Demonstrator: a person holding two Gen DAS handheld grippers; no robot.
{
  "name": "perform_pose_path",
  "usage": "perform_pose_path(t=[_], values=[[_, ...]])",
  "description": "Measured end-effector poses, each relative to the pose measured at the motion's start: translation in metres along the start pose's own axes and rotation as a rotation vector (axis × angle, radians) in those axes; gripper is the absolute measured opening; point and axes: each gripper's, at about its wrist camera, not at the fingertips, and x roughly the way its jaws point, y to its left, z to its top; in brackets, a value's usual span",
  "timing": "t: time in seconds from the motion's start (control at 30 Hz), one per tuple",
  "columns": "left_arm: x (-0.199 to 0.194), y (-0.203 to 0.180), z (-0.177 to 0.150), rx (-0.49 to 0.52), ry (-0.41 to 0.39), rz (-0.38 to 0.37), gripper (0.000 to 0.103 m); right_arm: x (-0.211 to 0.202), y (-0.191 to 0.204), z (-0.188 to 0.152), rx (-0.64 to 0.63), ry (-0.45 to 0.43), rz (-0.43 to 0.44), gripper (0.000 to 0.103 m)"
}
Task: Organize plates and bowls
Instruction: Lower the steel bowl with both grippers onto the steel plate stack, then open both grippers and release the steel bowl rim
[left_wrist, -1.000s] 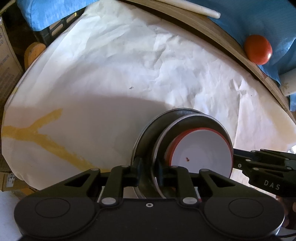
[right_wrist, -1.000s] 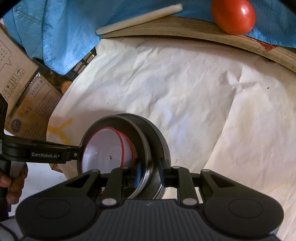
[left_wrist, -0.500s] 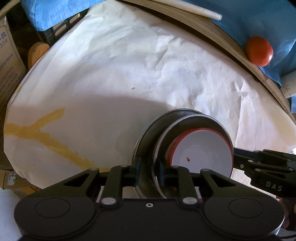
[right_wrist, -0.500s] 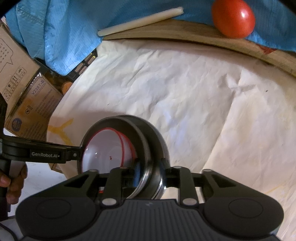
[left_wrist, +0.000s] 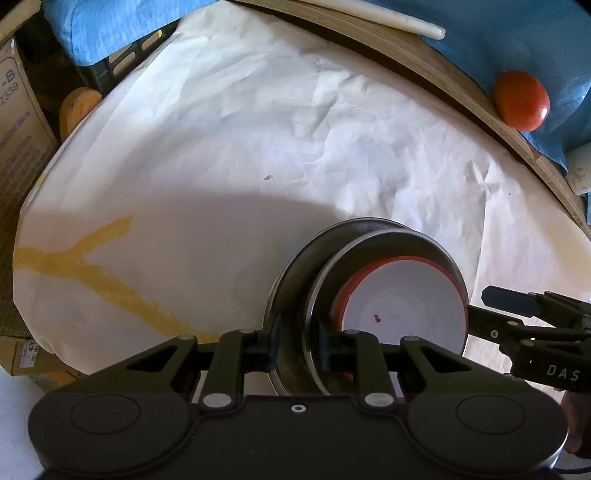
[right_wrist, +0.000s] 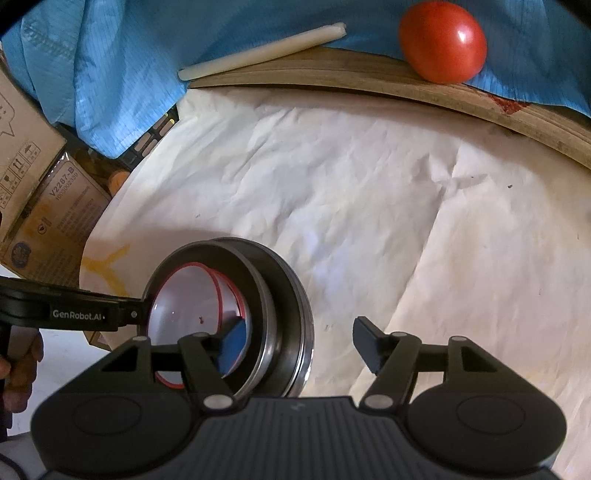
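Now the right gripper (right_wrist: 303, 343) is letting go, its fingers spreading wide, while the left gripper (left_wrist: 295, 341) is pinching the rim of the round steel bowls (left_wrist: 295, 280) holding a red-rimmed white bowl (left_wrist: 402, 306) on the paper-covered table (left_wrist: 229, 147). Gripped on one side, the stack could be tipping or sliding off.

I can read "GenRobot.AI" on the left gripper (right_wrist: 85, 315), "DAS" on the right gripper (left_wrist: 561, 371), and "V2287-B" on the cardboard box (right_wrist: 61, 206) at left.
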Motion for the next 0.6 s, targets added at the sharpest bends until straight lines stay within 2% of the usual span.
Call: perform_pose_path(t=[0.27, 0.33, 0.37, 0.6], values=[[-0.0021, -0.0009, -0.0018, -0.003, -0.009, 0.014, 0.026, -0.0013, 0.0001, -0.0001, 0.001, -0.005, 0.001, 0.075], [-0.0033, -0.0023, -0.0022, 0.003, -0.017, 0.055, 0.044, -0.002, -0.0006, 0.0007, 0.001, -0.007, 0.002, 0.075], [-0.0044, -0.0027, -0.0022, 0.008, -0.023, 0.073, 0.046, -0.0023, -0.0012, 0.0009, 0.0, -0.008, 0.002, 0.076], [-0.0088, -0.0005, -0.003, -0.004, -0.039, 0.085, 0.049, -0.0051, -0.0022, -0.0003, -0.004, -0.019, 0.007, 0.08]])
